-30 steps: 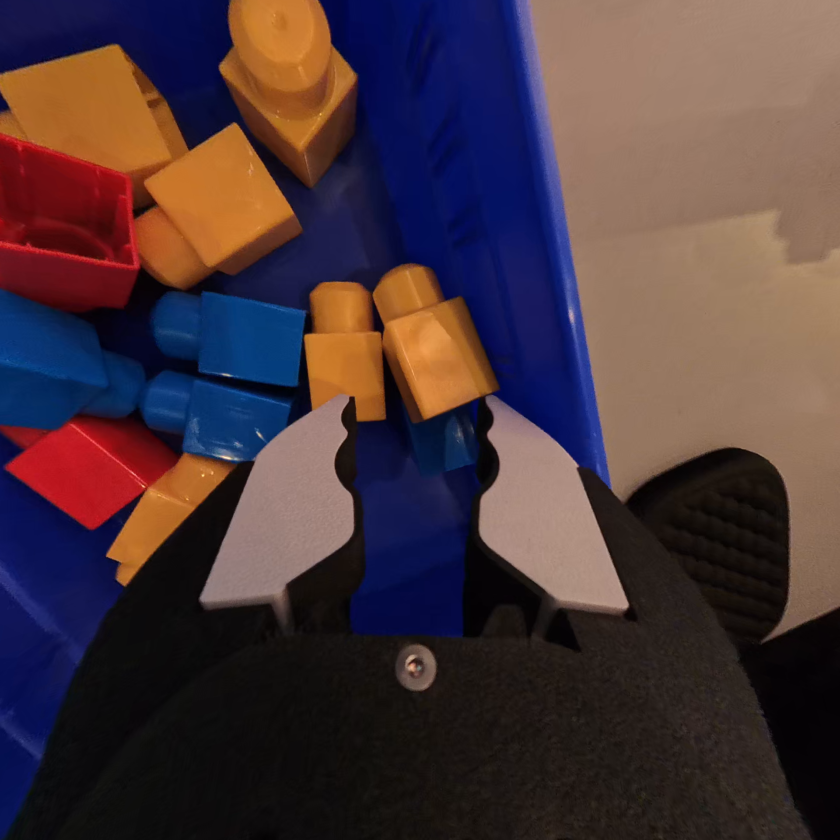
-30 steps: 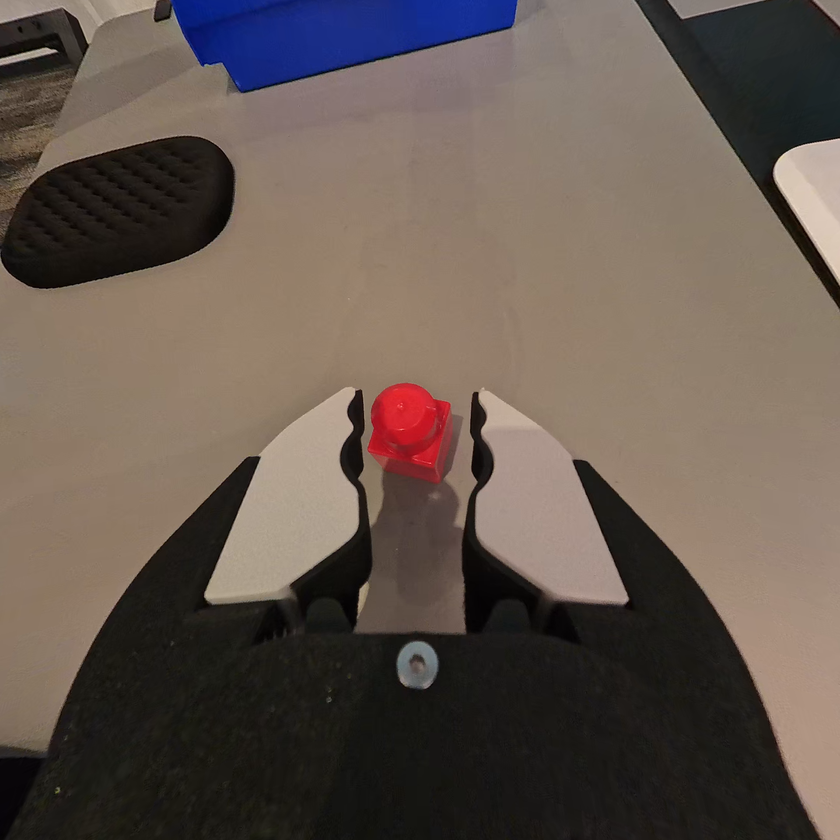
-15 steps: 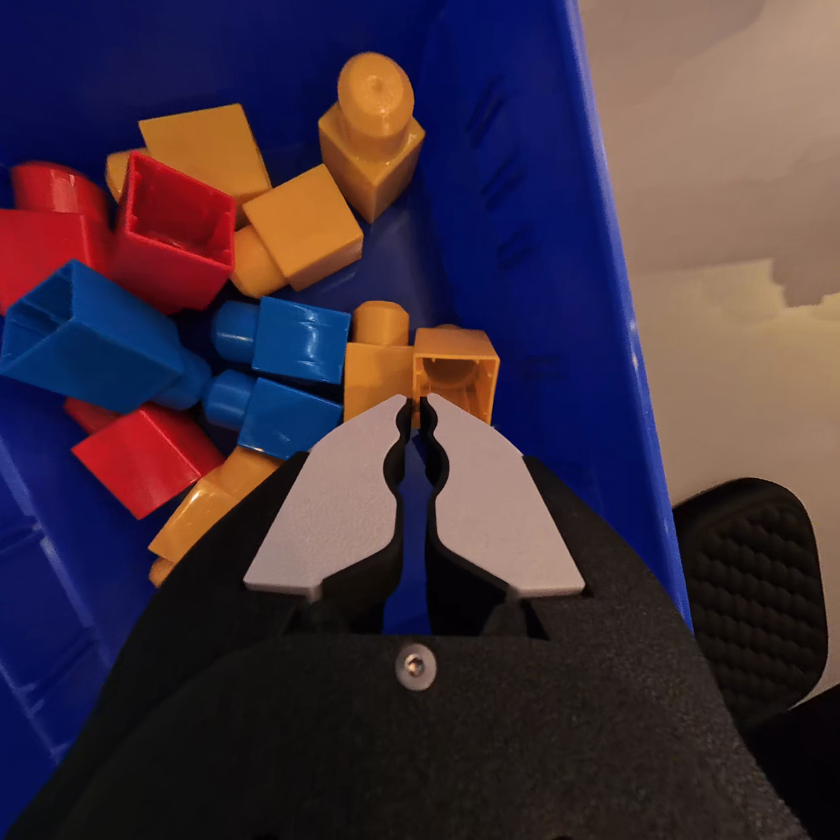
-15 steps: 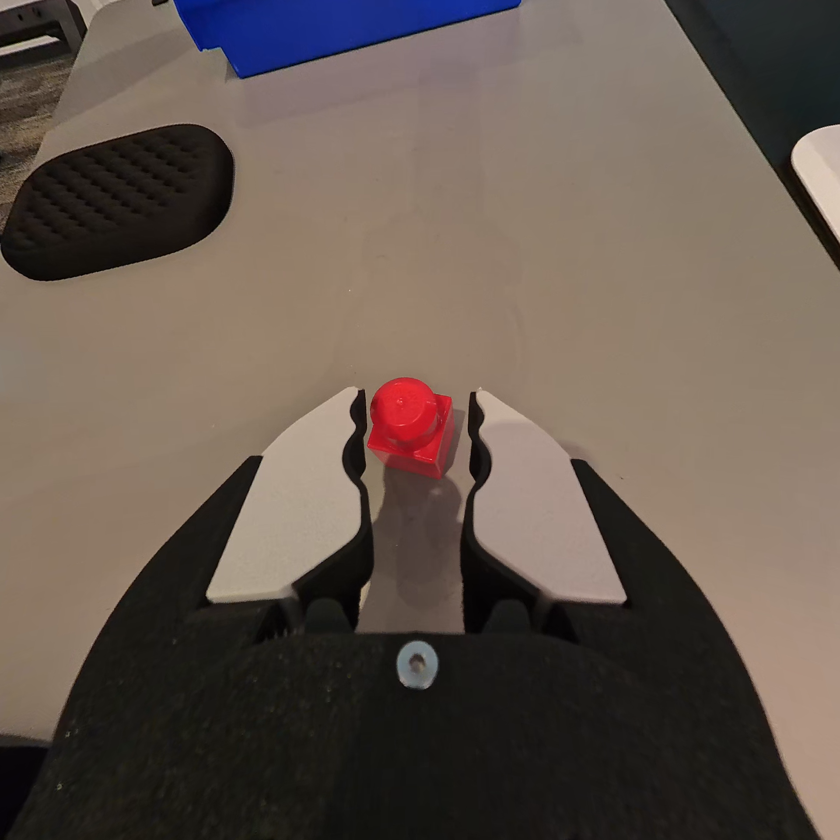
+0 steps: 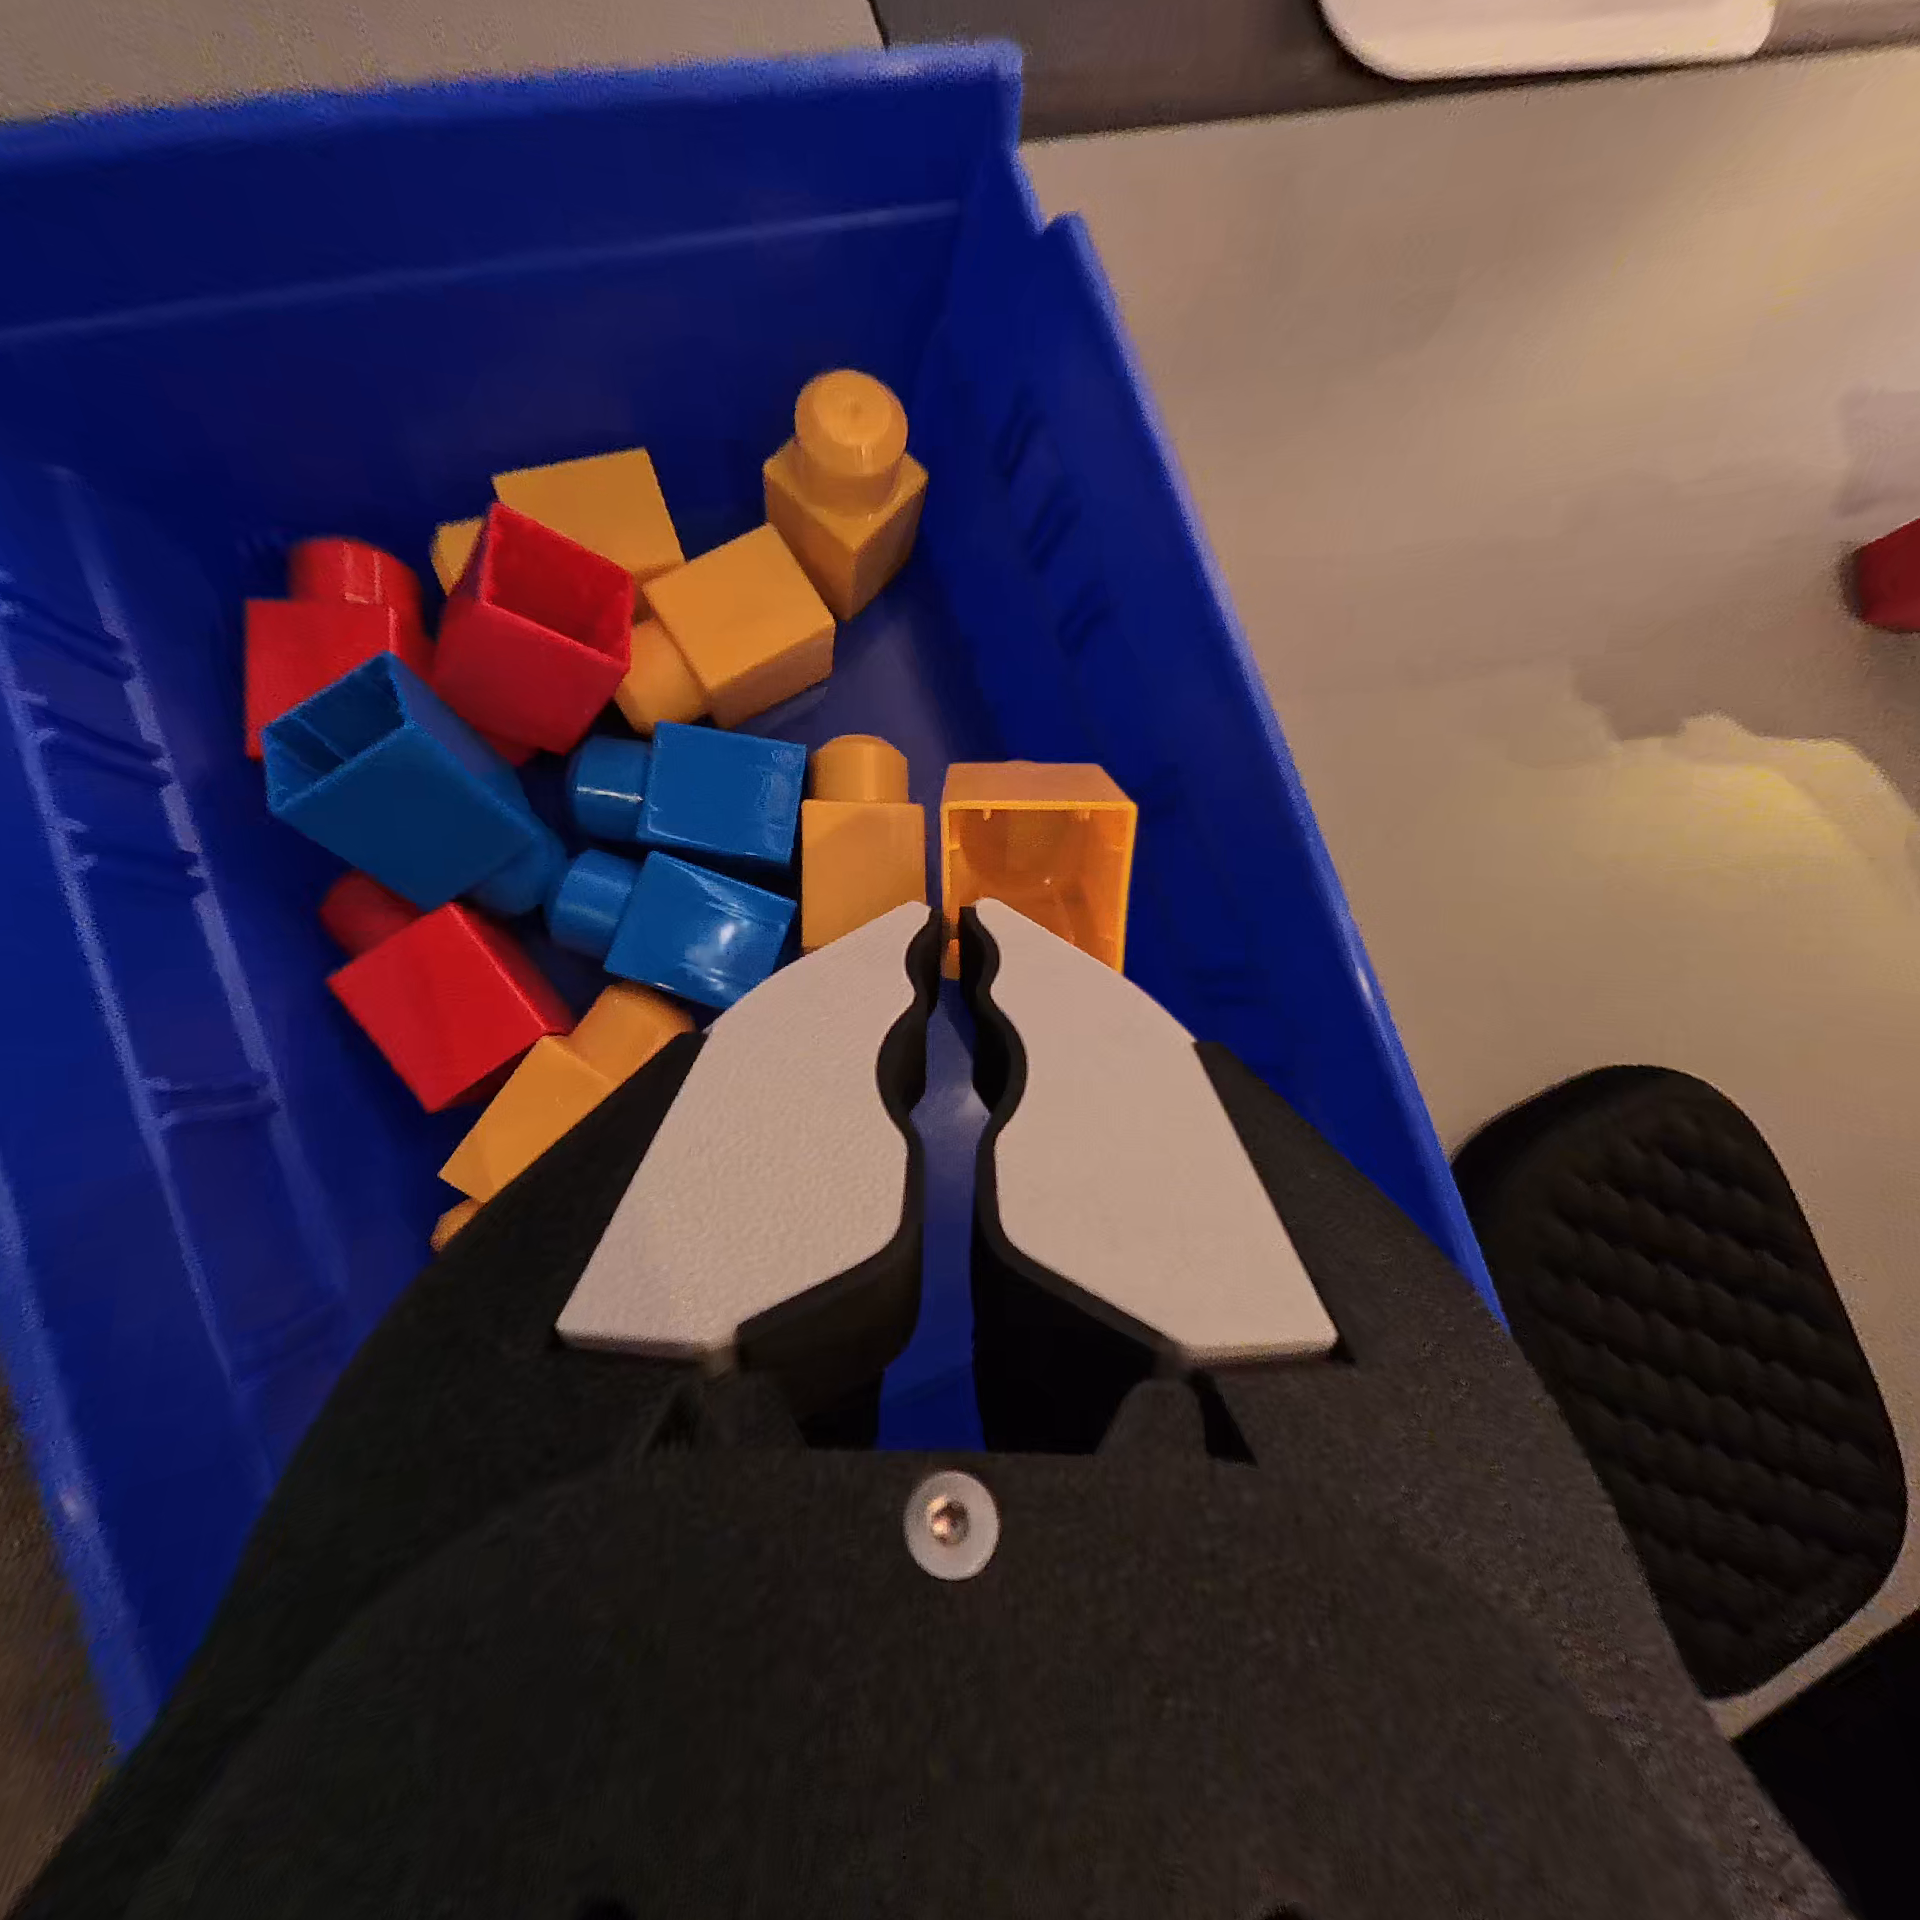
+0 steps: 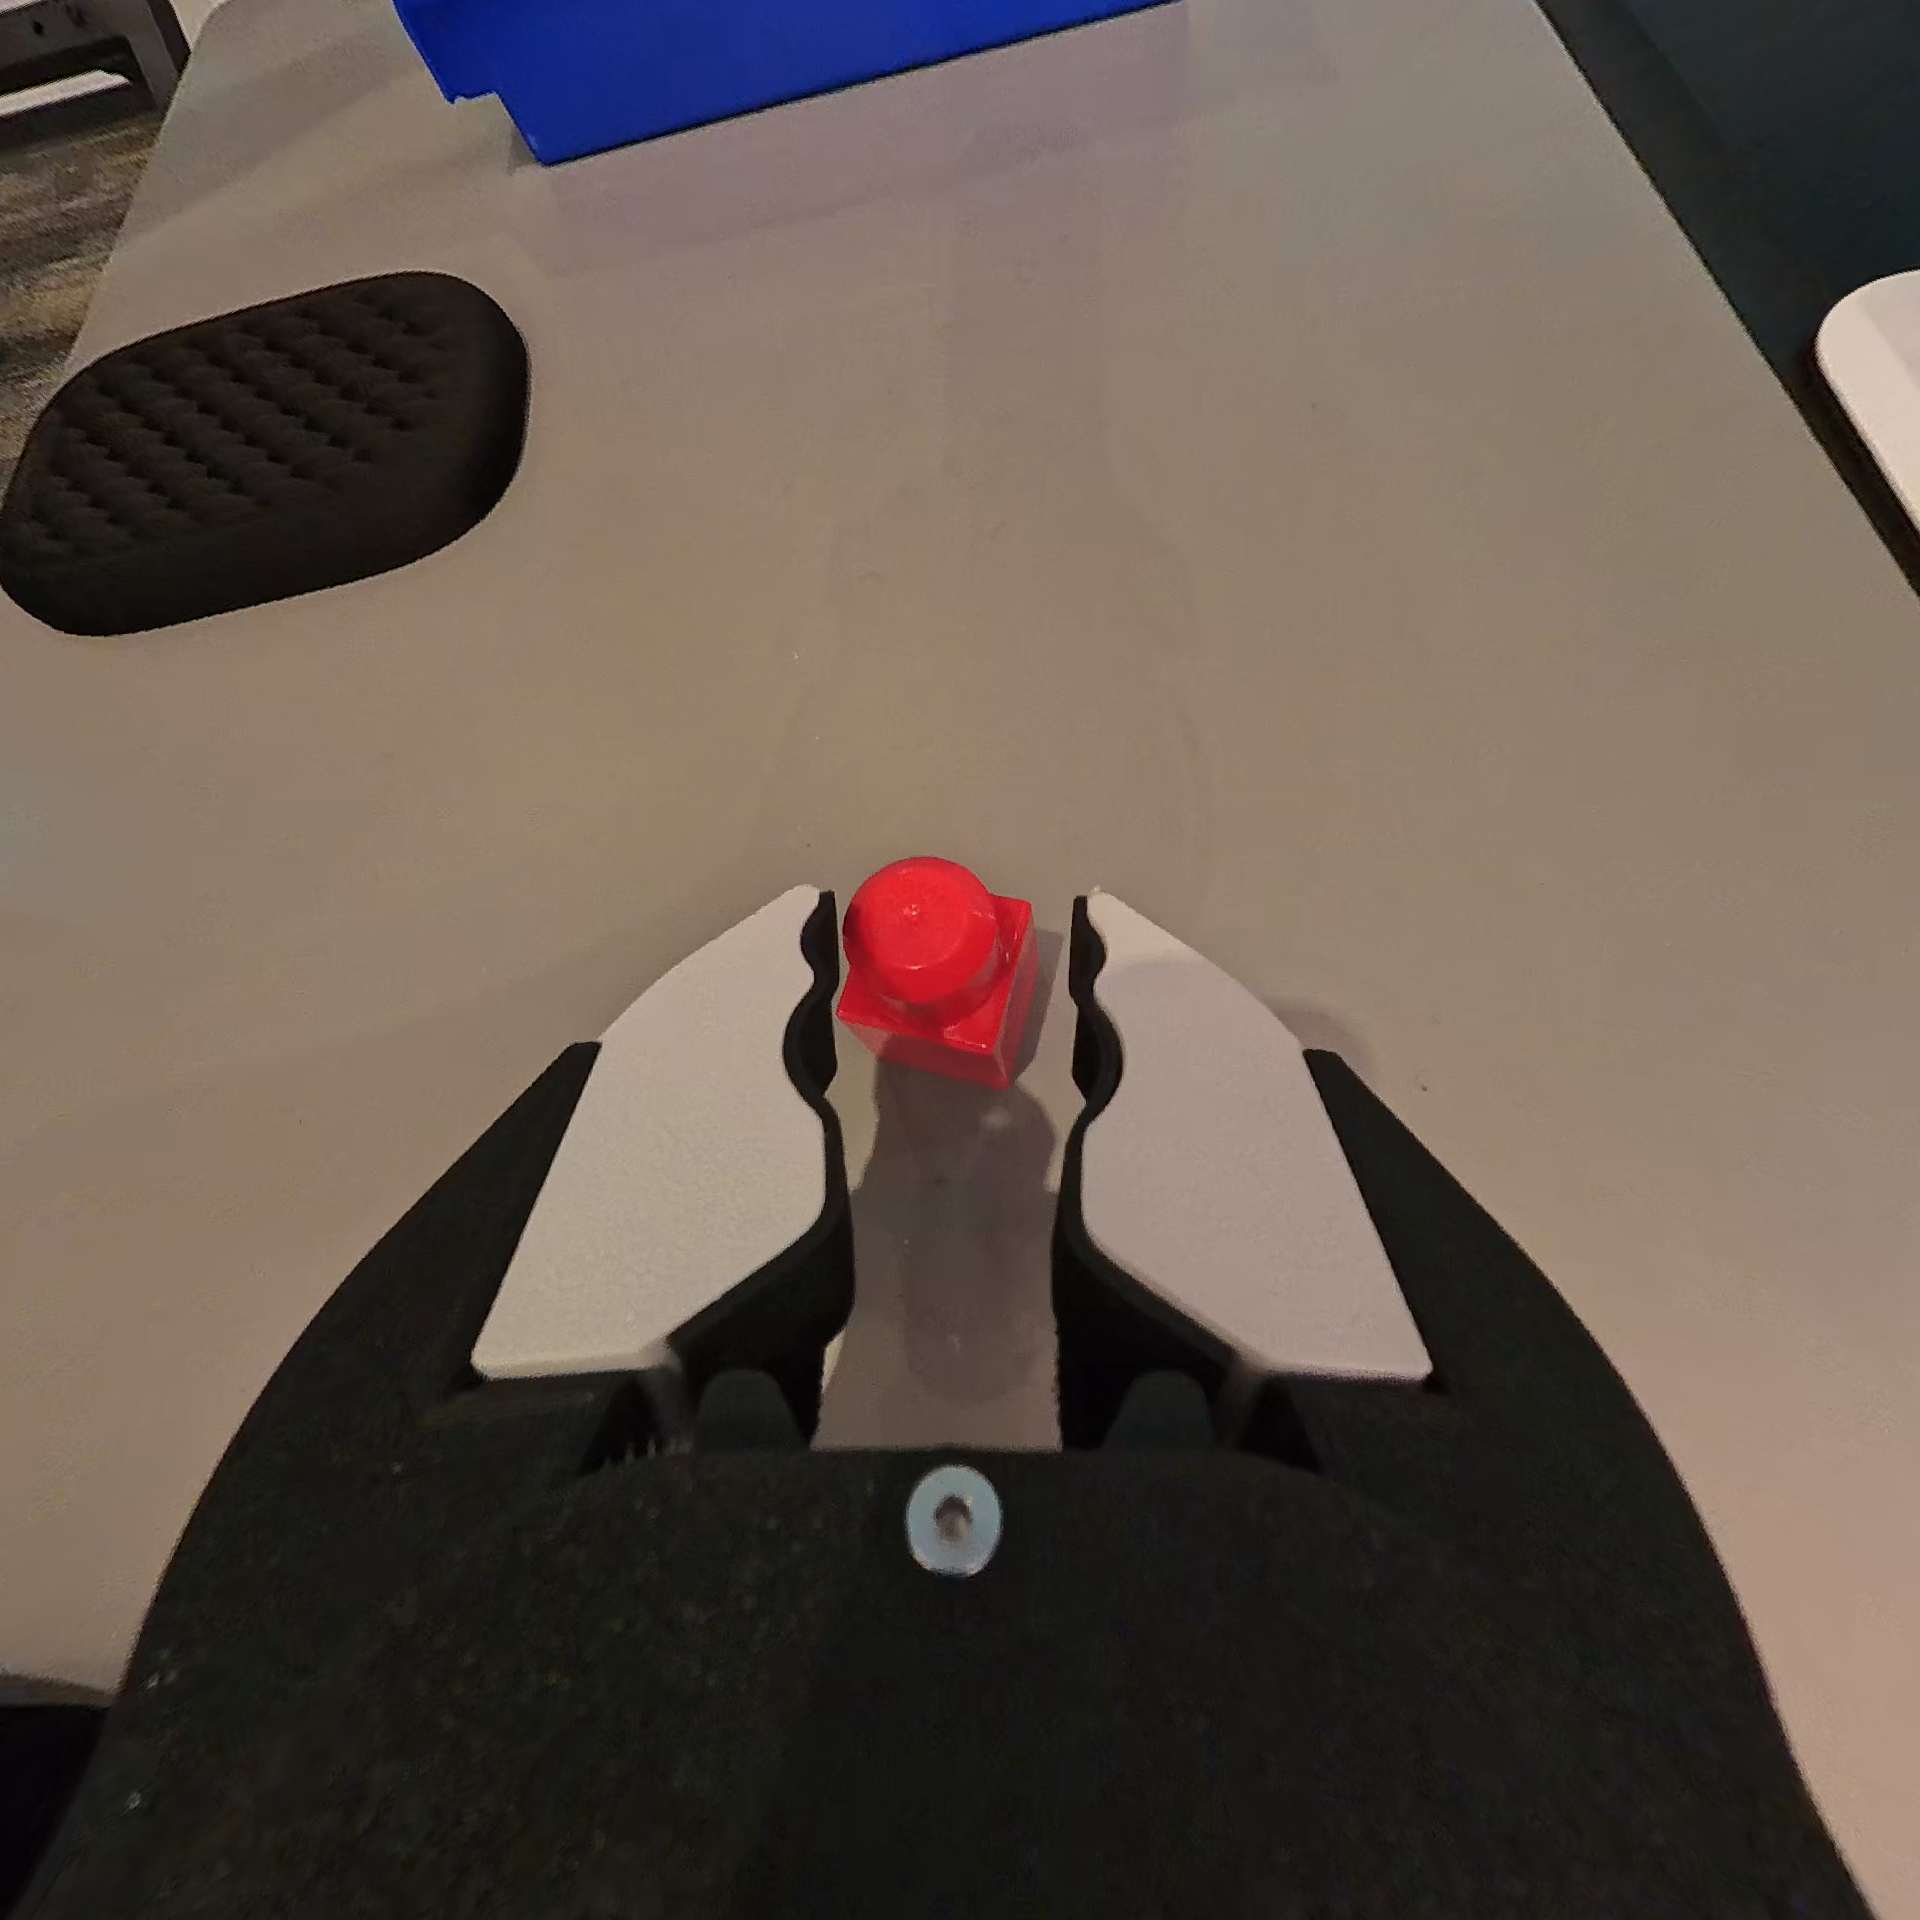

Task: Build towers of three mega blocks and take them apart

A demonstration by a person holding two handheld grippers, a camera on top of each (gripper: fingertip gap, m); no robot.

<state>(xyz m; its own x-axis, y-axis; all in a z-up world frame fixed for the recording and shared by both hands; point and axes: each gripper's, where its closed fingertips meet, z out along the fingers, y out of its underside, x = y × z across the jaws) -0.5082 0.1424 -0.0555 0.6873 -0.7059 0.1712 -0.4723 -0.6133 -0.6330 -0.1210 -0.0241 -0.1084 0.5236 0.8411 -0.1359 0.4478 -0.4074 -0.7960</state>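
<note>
My left gripper [image 5: 948, 914] is inside the blue bin [image 5: 1143, 623], its jaws almost together and pinching the left wall of a hollow yellow block [image 5: 1039, 852] whose open underside faces the camera. Several loose red, blue and yellow blocks lie in the bin to the left of it. My right gripper [image 6: 951, 904] is open and low over the grey table, a finger on each side of a single red block [image 6: 935, 971] that stands stud up. There are small gaps on both sides of that block. It also shows at the right edge of the left wrist view [image 5: 1891, 587].
A black dimpled pad [image 6: 249, 447] lies on the table to the left of the red block and beside the bin [image 5: 1683, 1351]. The bin [image 6: 779, 73] stands at the table's far end. A white object [image 6: 1881, 384] sits off the table's right edge. My right fingertips sit around 45 cm from my left ones.
My left gripper went from open to shut on the yellow block, which tipped its open side toward the camera, then drew back from the pile. The right gripper barely moved.
</note>
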